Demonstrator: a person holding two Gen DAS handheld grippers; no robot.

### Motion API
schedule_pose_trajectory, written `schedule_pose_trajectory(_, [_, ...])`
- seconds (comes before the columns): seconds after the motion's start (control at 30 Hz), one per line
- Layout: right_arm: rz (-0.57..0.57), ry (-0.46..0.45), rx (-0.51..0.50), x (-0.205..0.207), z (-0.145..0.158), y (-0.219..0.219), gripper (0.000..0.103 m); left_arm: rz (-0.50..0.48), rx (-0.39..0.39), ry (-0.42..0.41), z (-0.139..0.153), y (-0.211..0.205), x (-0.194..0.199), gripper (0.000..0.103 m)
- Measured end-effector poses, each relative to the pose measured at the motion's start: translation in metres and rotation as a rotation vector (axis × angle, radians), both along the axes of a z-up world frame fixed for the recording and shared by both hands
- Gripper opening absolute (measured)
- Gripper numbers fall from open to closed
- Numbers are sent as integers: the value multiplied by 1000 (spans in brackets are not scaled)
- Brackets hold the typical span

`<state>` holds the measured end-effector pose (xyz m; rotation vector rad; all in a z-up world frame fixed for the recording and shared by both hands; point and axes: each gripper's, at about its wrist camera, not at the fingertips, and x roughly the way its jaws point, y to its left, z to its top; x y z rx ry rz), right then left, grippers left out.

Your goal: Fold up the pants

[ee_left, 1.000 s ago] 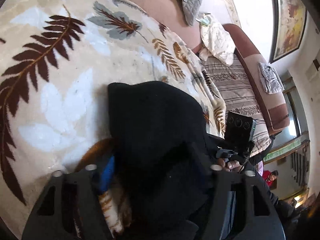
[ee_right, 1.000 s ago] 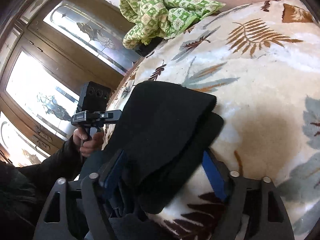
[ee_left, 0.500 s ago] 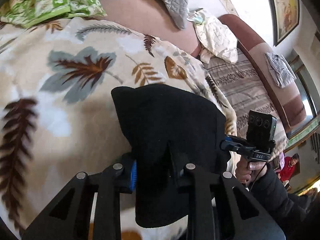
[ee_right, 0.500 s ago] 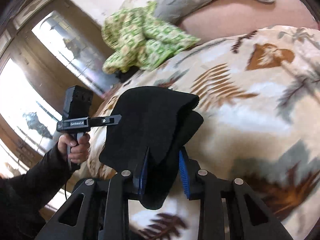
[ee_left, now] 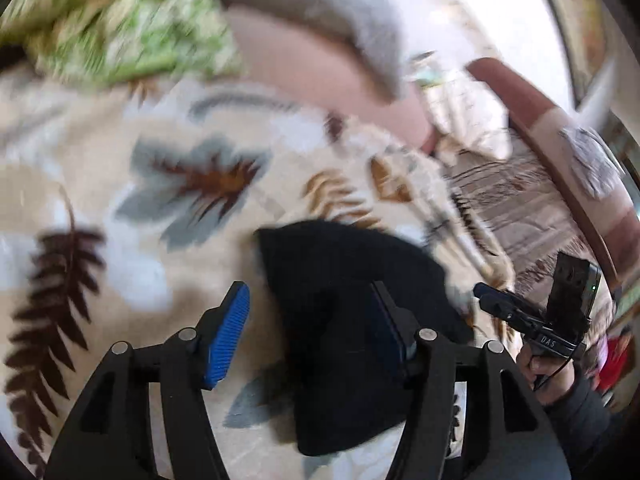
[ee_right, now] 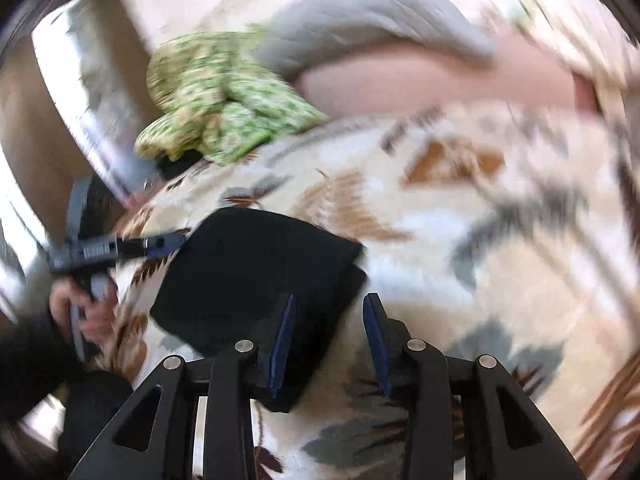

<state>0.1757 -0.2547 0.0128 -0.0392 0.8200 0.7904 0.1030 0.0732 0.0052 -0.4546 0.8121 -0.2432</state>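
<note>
The black pants (ee_left: 352,320) lie folded in a compact bundle on the leaf-patterned blanket (ee_left: 120,208). My left gripper (ee_left: 312,332) is open just above them, its blue pads either side of the bundle's left edge. In the right wrist view the pants (ee_right: 256,276) lie left of centre. My right gripper (ee_right: 328,340) is open beside their right edge, the left pad over the cloth. Each gripper shows in the other's view: the right one (ee_left: 532,320), the left one (ee_right: 104,248). Both views are motion-blurred.
A green patterned cloth (ee_right: 216,104) and a grey cushion (ee_right: 360,20) lie at the back of the bed against a pink headboard (ee_left: 320,68). A striped sofa (ee_left: 540,200) stands to the right. A glass-panelled door (ee_right: 60,100) is on the left.
Both grippers were shut on the pants half a second ago. Now both have opened and let go, and have pulled back and up. The folded bundle stays on the blanket.
</note>
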Motion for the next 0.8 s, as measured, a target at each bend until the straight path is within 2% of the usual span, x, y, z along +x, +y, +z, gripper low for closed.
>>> schedule_pose_trajectory(0.07, [88,-61,-54,-17,9,19,35,-89,40,-35,10,-22,-2,59])
schedule_pose_trajectory(0.13, [163,-103,-147,-32,6,41,32,-160,127,-15,8,-49,5,59])
schedule_pose_trajectory(0.23, [150,-59,-351,-33,-29,66,32,-176,256,108,-23,-76,21,58])
schedule_pose_trajectory(0.27, [127,-64,-335,-33,-36,64,32,-162,302,107,-29,-81,22,59])
schedule_pose_trajectory(0.33, [94,-48,-299,-30,-39,59,32,-149,332,104,-27,-88,22,60])
schedule_pose_trajectory(0.6, [51,-34,-319,-32,-36,65,35,9,345,152,-30,-99,19,65])
schedule_pose_trajectory(0.7, [17,-38,-348,-36,-35,70,38,15,356,143,-31,-99,14,65])
schedule_pose_trajectory(0.77, [-35,-46,-381,-38,-34,74,52,15,353,139,-31,-97,14,66])
schedule_pose_trajectory(0.8, [-76,-39,-401,-37,-35,74,89,16,353,138,-31,-97,14,66])
